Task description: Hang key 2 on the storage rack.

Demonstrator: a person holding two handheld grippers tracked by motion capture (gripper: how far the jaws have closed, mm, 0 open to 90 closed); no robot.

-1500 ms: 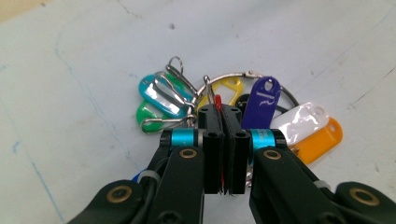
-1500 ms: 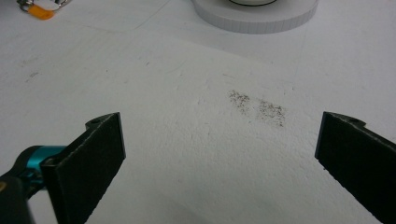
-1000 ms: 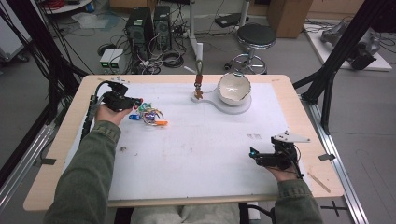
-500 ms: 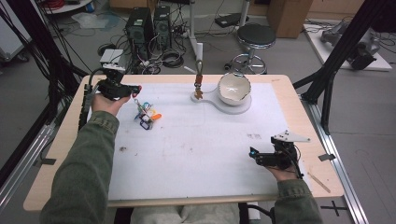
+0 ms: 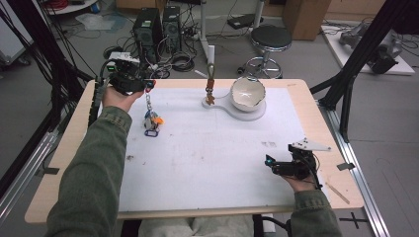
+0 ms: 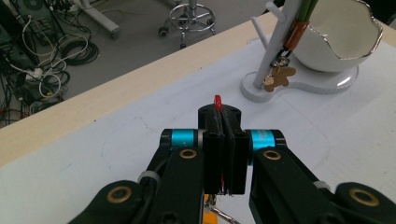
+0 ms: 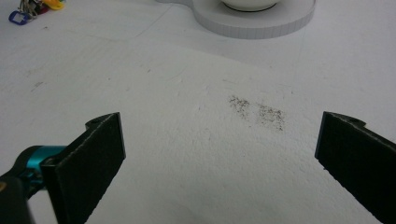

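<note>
My left gripper (image 5: pixel 147 85) is raised over the far left of the white mat (image 5: pixel 207 163), shut on the red tag (image 6: pixel 217 101) of a key bunch. The key bunch (image 5: pixel 151 122) dangles below it on a short chain, with orange and blue pieces; I cannot tell whether its lowest ring touches the mat. In the left gripper view the black jaws (image 6: pixel 223 122) are pressed together on the red tag. My right gripper (image 5: pixel 270 162) rests low near the mat's right front edge, open, with nothing between its pads (image 7: pixel 219 154). The key bunch (image 7: pixel 32 7) shows far off in the right gripper view.
A white stand (image 5: pixel 210 74) with a hook carries a brown bear-shaped charm (image 6: pixel 279 77). On the same white base (image 5: pixel 247 114) sits an eggshell-shaped bowl (image 5: pixel 248 93). A stool (image 5: pixel 271 39), computer towers and cables lie on the floor beyond the table's far edge.
The left gripper has risen and drawn back toward the far left corner. The key bunch went from lying spread on the mat to hanging beneath it. The right gripper kept still.
</note>
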